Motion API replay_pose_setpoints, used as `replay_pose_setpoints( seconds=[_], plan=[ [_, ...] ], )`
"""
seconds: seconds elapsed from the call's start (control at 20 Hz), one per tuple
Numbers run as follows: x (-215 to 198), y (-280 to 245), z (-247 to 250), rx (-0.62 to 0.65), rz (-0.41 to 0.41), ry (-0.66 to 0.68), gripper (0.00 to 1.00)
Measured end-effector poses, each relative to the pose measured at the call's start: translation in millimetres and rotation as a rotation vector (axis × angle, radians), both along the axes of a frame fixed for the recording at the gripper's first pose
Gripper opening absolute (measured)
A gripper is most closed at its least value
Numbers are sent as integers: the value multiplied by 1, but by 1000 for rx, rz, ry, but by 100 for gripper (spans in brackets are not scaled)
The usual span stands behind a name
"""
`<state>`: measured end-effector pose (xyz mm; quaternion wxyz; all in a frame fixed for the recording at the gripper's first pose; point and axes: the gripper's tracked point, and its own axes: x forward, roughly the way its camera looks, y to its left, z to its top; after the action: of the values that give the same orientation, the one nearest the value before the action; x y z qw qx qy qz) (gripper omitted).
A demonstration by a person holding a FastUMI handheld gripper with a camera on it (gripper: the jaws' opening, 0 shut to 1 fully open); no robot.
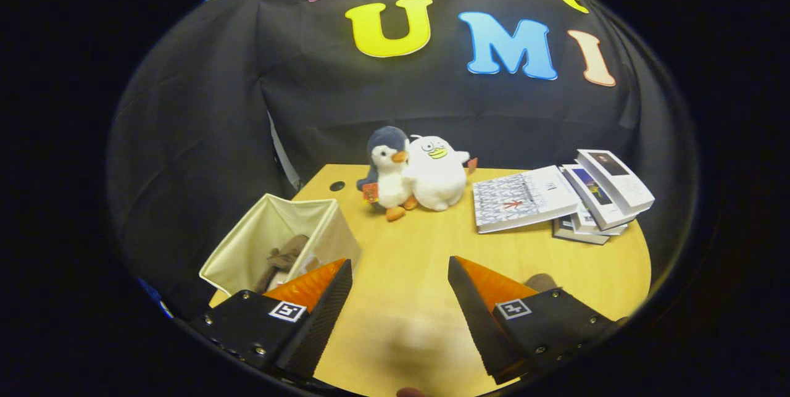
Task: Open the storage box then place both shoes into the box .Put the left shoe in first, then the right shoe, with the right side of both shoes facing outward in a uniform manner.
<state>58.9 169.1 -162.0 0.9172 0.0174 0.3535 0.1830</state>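
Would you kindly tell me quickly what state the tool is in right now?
Tool: open, fingers spread apart over the bare table, holding nothing; the storage box sits just beside one finger.

Dim booth; fisheye bends edges; soft blurred shadow between tongs (400,298).
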Motion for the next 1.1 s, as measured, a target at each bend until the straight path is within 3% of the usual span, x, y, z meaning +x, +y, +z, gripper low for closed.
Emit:
replay_pose_setpoints(
  seconds=[0.6,1.1],
  plan=[
    [-17,-161,-91,-156,-143,116,96],
    [-48,-213,-175,-203,-173,307,96]
  ],
)
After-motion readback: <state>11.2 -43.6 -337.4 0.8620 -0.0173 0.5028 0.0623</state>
